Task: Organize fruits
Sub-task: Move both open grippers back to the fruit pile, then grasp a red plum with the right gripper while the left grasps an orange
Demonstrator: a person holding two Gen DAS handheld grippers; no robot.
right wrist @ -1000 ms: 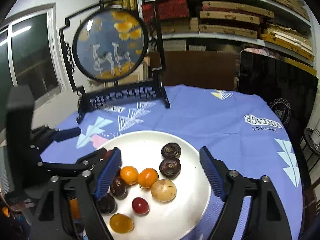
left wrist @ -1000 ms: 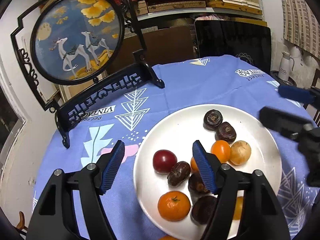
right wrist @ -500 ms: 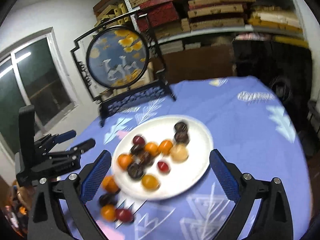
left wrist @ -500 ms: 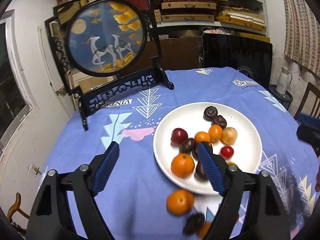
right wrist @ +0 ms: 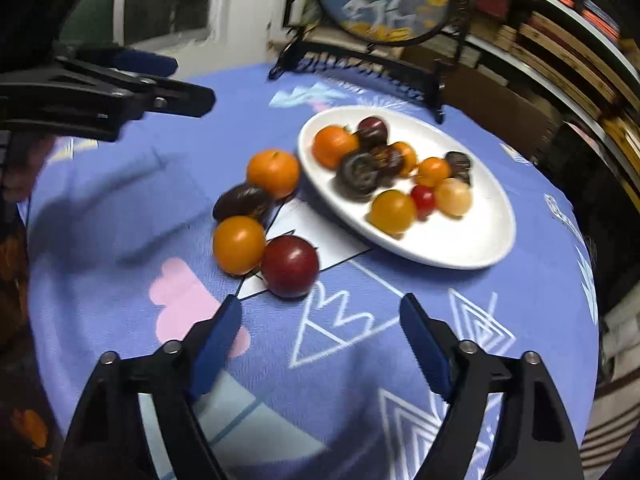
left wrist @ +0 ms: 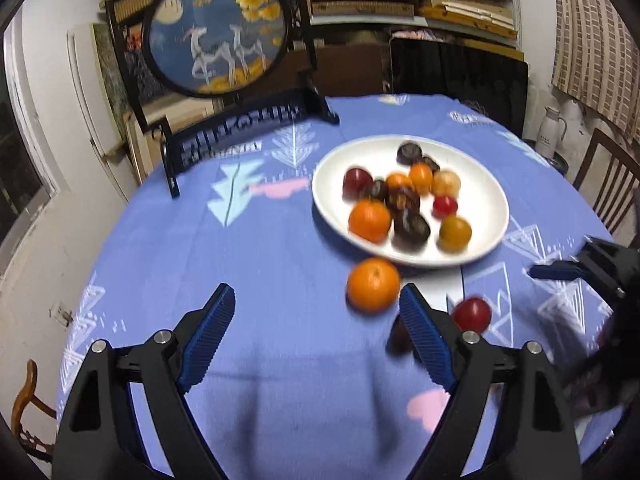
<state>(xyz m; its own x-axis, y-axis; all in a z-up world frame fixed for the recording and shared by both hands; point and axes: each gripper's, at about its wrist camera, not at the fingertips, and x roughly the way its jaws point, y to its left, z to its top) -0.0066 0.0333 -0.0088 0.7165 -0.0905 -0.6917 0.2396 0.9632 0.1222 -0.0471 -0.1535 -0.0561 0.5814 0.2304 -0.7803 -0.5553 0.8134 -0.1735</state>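
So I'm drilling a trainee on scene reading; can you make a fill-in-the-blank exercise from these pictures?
1. The fruits lying off the plate on the cloth number ____.
2. The right tool is open and holds ____.
3. The red fruit on the cloth touches the ____ fruit beside it.
4. The framed disc behind the plate pictures two ____.

Missing words: four; nothing; orange; deer

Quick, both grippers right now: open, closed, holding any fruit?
Left gripper: open, holding nothing.
Right gripper: open, holding nothing.
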